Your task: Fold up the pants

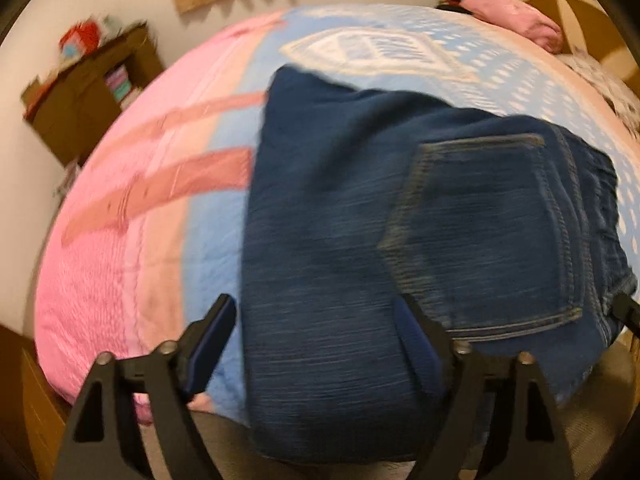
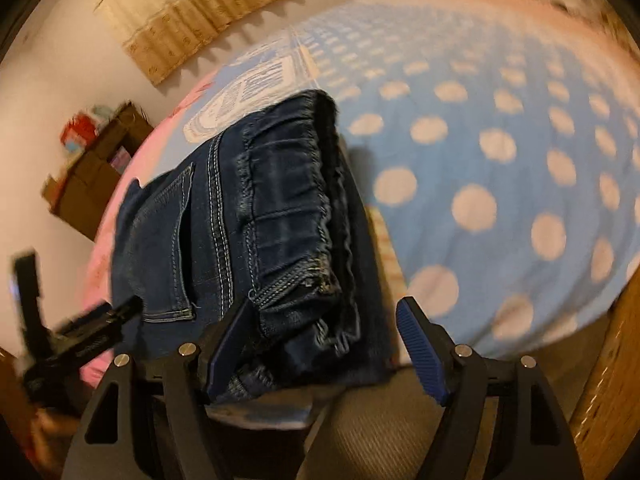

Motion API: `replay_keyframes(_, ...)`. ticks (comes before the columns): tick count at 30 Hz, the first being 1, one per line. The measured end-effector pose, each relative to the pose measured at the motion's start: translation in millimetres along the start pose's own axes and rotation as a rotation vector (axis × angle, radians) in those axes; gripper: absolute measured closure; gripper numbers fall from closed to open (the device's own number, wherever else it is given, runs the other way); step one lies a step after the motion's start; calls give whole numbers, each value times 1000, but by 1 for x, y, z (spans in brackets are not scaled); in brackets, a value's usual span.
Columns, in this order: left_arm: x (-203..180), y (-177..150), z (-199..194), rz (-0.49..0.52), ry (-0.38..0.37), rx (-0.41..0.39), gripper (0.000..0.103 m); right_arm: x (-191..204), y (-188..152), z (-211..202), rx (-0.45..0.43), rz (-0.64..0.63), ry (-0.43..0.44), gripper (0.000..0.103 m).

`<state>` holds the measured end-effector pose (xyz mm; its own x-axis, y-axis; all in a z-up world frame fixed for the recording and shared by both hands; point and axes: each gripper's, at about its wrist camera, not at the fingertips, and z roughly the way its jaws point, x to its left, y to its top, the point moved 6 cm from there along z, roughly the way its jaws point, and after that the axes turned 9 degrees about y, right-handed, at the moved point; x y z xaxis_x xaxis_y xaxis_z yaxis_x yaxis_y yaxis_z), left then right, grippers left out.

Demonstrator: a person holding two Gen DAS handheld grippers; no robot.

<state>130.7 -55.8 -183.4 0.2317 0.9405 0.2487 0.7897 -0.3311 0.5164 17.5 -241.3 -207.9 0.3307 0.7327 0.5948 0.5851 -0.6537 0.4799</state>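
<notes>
Dark blue denim pants [image 1: 360, 220] lie folded on the bed, back pocket [image 1: 488, 232] up, their near edge hanging over the bed's front. My left gripper [image 1: 316, 320] is open, its jaws spread over the near edge of the pants. In the right wrist view the waistband end of the pants [image 2: 272, 208] lies just ahead of my right gripper [image 2: 324, 320], which is open with its jaws on either side of that corner. The left gripper [image 2: 80, 340] shows blurred at the left of that view.
The bed has a pink and blue cover [image 1: 132, 208] with white dots [image 2: 472, 208]. A pink garment [image 1: 516, 16] lies at the far right. Cardboard boxes [image 1: 88, 96] stand by the wall at left. A wooden bed frame [image 2: 608, 380] edges the right.
</notes>
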Motion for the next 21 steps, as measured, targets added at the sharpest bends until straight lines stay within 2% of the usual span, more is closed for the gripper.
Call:
replay_keyframes(2,11,0,0,-31,6,19,16,-3,1,-5,-1,18,1,27)
replay_keyframes(4,18,5,-5,-53,-1,17,17,0,9,-17,-37,-14,-20,27)
replay_keyframes(7,26,31,-14,-77,-1,-40,16,13,38,-40,-155,-72,-30,28)
replay_keyframes(10,26,71,-16,-71,30,-108,16,32,76,-39,-206,-143,-6,30)
replay_keyframes(12,21,100,-13,-58,36,-152,16,50,96,-29,-218,-214,-9,53)
replay_keyframes(13,17,110,-10,-49,39,-168,16,59,106,-19,-205,-258,6,71)
replay_keyframes(14,10,124,-2,-35,45,-177,16,65,112,-10,-189,-284,17,76)
replay_keyframes(17,-1,143,25,-14,71,-139,16,72,123,26,-117,-328,-8,77)
replay_keyframes(21,3,143,66,-62,75,-35,15,42,106,58,0,-288,-86,78)
